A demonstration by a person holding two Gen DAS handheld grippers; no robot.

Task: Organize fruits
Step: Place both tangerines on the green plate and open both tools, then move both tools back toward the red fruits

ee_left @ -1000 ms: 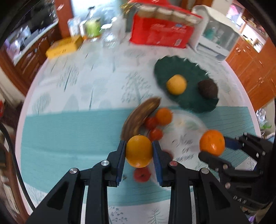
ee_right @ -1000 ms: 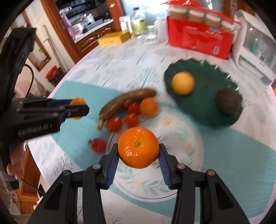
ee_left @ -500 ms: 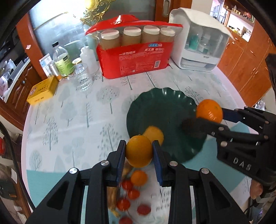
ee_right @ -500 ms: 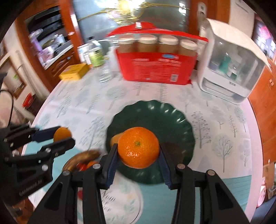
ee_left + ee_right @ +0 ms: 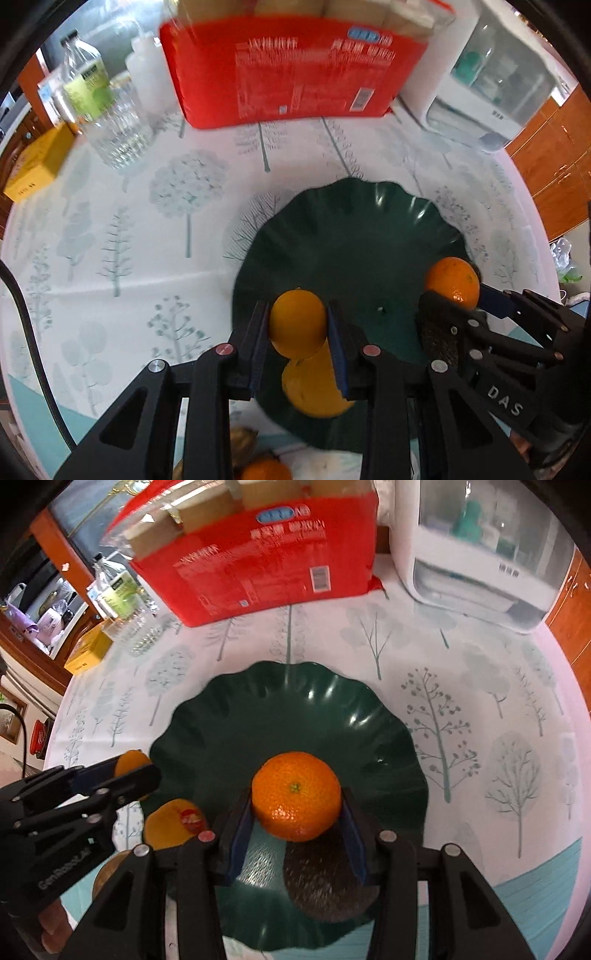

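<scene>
Left wrist view shows the left claw pinching a yellow orange over the green plate's seven-o'clock rim, while the right claw grips a tangerine above the plate's centre.

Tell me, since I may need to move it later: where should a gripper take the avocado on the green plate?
Grip the avocado across its narrower middle, from above: it lies on its side on the green plate, rough skin helping hold.
</scene>
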